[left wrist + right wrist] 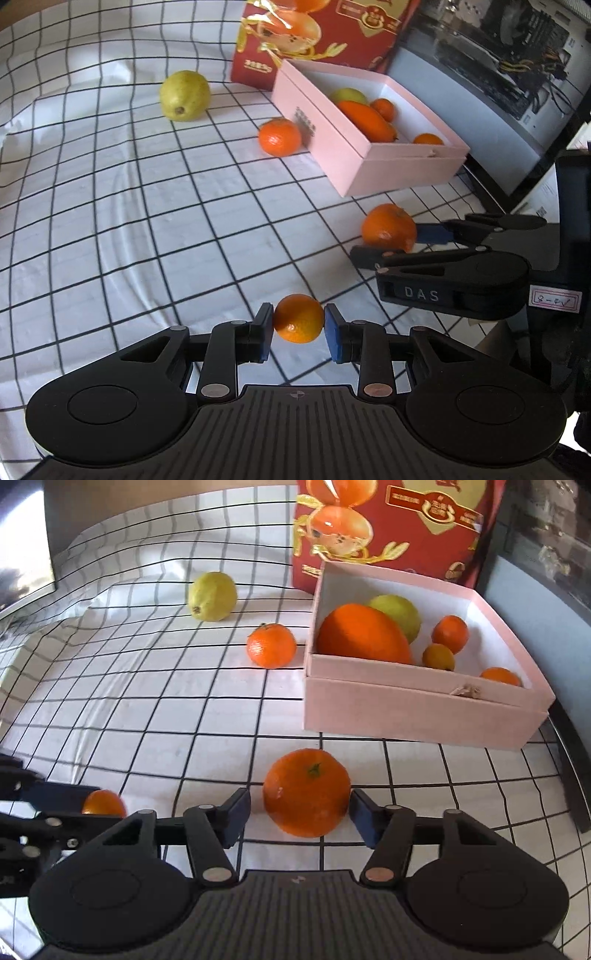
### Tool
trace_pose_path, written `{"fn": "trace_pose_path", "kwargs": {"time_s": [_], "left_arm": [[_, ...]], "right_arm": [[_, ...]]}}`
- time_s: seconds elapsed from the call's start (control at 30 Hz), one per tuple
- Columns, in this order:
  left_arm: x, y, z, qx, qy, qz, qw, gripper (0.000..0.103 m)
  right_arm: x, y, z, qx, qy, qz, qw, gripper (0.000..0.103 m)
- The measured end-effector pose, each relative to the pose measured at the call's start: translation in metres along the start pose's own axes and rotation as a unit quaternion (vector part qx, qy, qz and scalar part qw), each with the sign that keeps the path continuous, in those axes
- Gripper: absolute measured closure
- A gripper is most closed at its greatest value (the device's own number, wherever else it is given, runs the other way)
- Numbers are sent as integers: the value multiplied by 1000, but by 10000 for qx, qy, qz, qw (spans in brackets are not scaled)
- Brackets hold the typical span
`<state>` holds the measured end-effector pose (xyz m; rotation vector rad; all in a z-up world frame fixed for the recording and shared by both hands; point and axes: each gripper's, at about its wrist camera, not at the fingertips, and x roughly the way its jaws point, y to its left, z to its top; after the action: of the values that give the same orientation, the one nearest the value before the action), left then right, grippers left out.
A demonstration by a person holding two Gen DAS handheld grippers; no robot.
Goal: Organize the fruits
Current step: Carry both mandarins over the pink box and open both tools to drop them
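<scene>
- Right now the left gripper (298,324) has its fingers (265,324) clamped on a small mandarin (298,318), one blue pad pressed to each flank, and the fruit looks clear of the checked cloth (147,229) that covers the counter.
- That small mandarin should be light and firm, with a thin peel that gives a little; the hold across its widest part looks sound, and a harder squeeze would only risk bruising it.
- The right gripper (300,814) straddles a larger mandarin (306,797) resting on the cloth, just short of the pink box (417,716).
- Its fingers (364,819) stand apart: the one on the right of the view is at or almost on the peel, while a clear gap shows on the other side, so nothing is gripped yet.
- This bigger fruit is probably heavier, round and smooth-skinned, so it may roll if only one pad pushes it. Taking it across the middle, stem upward, seems safest.
- Another mandarin (271,646) and a yellow-green pear-like fruit (212,596) lie loose farther back on the cloth.
- The pink box already holds several fruits, including a large orange one (364,635); anything added is best set down gently.
</scene>
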<state>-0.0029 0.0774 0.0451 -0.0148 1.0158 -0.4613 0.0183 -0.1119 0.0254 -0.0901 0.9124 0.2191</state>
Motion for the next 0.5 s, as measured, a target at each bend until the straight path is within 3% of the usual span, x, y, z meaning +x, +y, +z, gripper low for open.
{"fn": "trace_pose_path", "kwargs": {"time_s": [0.2,0.37,0.5], "left_arm": [[8,-11,2,118,133,-78,9998,69],[14,-19,8,196,201,-182,9994,69],[17,-22,34,70,4,-310,9995,69]], "right_arm": [[1,-7,2,34,-7,47,10000,57],[-11,-20,-2,108,-73,118,9998,57],[-23,-45,-4,283,-110,51,9995,57]]}}
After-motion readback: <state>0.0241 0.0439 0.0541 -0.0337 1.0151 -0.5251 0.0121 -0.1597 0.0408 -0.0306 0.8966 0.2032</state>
